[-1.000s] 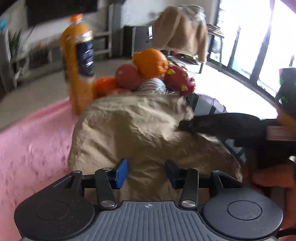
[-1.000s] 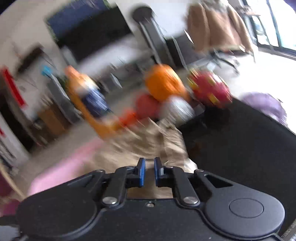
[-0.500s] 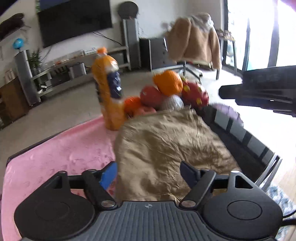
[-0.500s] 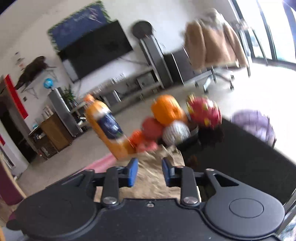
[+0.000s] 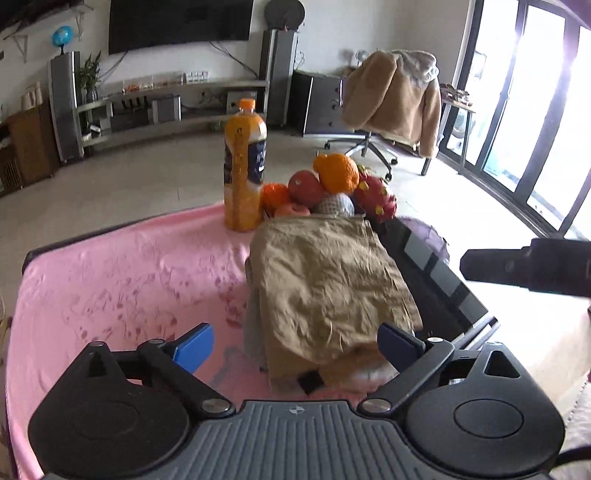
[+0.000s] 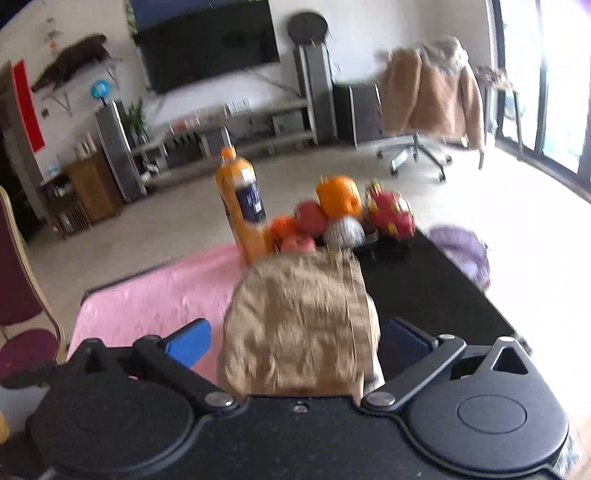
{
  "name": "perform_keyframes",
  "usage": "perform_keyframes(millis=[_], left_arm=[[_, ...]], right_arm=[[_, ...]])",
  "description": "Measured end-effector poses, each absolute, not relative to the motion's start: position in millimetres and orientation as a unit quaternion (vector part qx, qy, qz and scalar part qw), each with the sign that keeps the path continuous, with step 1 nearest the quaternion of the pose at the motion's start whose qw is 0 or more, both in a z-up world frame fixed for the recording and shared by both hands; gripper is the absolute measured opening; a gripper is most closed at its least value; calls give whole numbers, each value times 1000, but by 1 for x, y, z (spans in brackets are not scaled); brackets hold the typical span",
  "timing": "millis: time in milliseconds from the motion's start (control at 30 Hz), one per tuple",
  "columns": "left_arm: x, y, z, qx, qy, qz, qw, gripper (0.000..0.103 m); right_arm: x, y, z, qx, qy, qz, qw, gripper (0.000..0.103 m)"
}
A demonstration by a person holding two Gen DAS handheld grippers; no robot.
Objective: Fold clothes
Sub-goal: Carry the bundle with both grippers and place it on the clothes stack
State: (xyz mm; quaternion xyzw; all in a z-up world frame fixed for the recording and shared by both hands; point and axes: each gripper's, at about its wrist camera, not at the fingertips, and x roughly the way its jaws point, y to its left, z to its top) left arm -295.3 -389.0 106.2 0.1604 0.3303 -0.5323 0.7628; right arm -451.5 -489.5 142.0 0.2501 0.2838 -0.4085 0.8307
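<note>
Pink cloth [image 5: 122, 280] covers the table, which stands in a living room with a TV [image 5: 181, 20] on the far wall. Left tongs [image 5: 295, 345] are opening, blue pads spread wide, nothing between them; they hang above the table's near edge with the folded tan garment [image 5: 325, 280] lying below and just beyond. Right tongs [image 6: 295, 341] are opening too, pads wide apart and pinching nothing, the same garment blurred under them. In the left view the right tongs show as a dark bar at the right edge. Garment lies on the cloth's right side, beside the table's bare black strip [image 5: 439, 280], with other fabric showing under its near end. At the far edge, touching the garment, sits a fruit pile [image 5: 332, 188]; a juice bottle [image 5: 243, 166] stands upright just left of it. Beyond, a coat [image 5: 395, 96] drapes a chair.
</note>
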Motion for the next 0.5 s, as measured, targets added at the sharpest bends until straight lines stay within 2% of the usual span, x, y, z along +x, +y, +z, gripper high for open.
perform_keyframes(millis=[200,500], left_arm=[[-304,-377,106,180,345,-525,757,101],[-317,-367,103,192,382,-530,733,101]], right_arm=[[-459,-473,129,271,332,-431,794,103],[-472,-450,132,258,359,-464,767,103]])
